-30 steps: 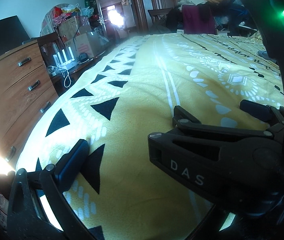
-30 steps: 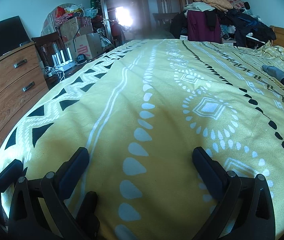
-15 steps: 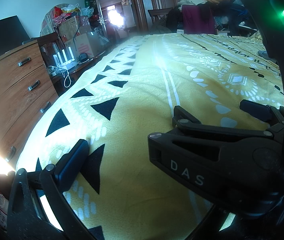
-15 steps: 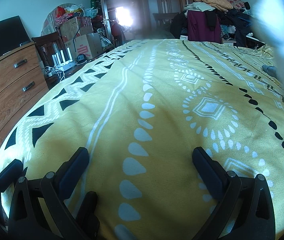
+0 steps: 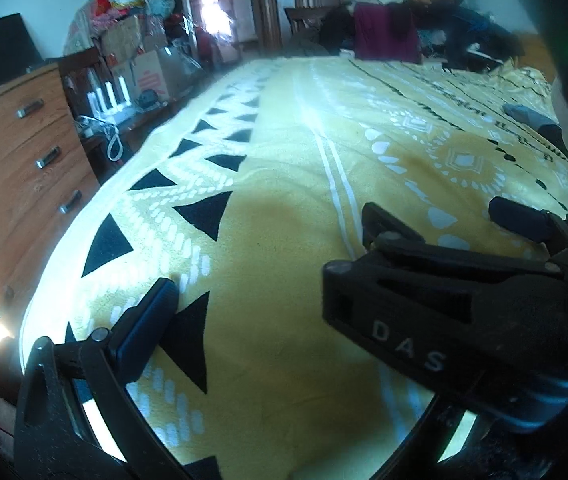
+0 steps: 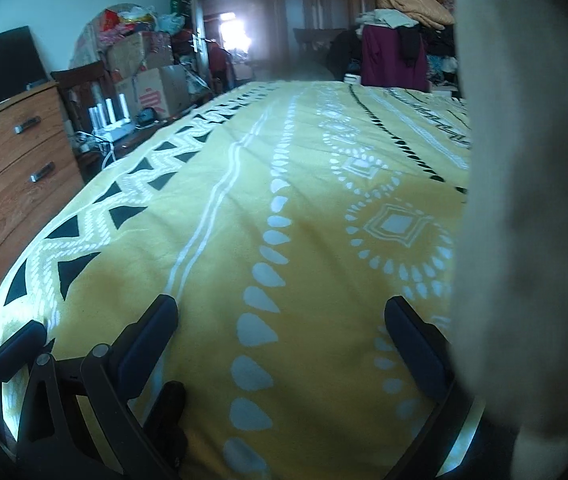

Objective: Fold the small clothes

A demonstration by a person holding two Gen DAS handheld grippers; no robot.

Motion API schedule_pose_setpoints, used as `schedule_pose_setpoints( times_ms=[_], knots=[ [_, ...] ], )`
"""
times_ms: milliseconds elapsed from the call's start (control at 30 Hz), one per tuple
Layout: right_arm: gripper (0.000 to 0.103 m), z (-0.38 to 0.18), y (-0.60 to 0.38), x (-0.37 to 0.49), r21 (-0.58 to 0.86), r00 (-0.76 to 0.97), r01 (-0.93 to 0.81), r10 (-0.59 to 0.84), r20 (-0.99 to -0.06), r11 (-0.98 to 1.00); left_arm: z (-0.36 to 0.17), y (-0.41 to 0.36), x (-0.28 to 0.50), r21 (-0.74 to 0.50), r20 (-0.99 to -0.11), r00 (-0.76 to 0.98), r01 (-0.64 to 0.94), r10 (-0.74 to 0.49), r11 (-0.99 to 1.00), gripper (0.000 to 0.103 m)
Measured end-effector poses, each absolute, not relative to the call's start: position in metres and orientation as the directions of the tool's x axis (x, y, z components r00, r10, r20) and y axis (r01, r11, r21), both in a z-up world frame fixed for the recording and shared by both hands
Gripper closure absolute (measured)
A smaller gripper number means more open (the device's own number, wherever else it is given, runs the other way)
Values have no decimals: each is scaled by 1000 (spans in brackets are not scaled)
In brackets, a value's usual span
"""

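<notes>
Yellow patterned bedspread [image 6: 307, 216], grey garment [image 5: 531, 116]

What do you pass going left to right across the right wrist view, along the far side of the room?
Black TV → wooden dresser → cardboard boxes → lit doorway → maroon garment → blurred pale cloth.

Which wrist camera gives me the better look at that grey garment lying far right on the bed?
Left wrist: the grey garment lies unobstructed on the yellow blanket. In the right wrist view, a blurred pale shape covers that side, hiding it.
</notes>
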State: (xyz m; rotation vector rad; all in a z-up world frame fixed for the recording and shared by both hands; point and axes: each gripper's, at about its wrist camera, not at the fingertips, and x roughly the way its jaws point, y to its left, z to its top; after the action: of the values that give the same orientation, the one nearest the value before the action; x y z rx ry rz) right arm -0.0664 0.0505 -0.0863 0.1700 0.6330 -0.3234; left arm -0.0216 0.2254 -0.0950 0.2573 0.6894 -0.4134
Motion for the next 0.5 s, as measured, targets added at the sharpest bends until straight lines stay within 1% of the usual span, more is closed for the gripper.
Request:
schedule_pose_setpoints(
  times_ms=[67, 100, 167, 200, 233, 267, 300, 500],
  knots=[
    [0, -81, 49, -76, 102, 769, 321, -195, -609, 942, -93, 230, -21, 64, -681, 666, 469, -305, 881, 0],
    [0, -80, 49, -83, 123, 778, 300, -168, -605, 946, -94, 234, -23, 53, -670, 673, 464, -313, 884, 0],
    [0, -84, 48, -93, 121, 786, 259, -136, -603, 958, -102, 236, -30, 38, -621, 713, 443, -326, 896, 0],
    [0, -92, 48, -96, 110, 790, 247, -134, -599, 963, -107, 232, -33, 51, -599, 740, 417, -307, 907, 0],
    [0, -99, 47, -97, 115, 812, 246, -139, -566, 962, -110, 222, -34, 108, -603, 756, 393, -254, 913, 0],
    [0, -102, 46, -95, 128, 817, 260, -147, -558, 957, -109, 216, -34, 131, -595, 767, 385, -237, 914, 0],
    [0, -101, 44, -92, 138, 810, 279, -156, -565, 950, -107, 213, -34, 112, -590, 769, 380, -246, 918, 0],
    [0, -100, 43, -83, 106, 799, 315, -203, -567, 943, -107, 211, -25, 103, -596, 767, 368, -239, 924, 0]
  ],
)
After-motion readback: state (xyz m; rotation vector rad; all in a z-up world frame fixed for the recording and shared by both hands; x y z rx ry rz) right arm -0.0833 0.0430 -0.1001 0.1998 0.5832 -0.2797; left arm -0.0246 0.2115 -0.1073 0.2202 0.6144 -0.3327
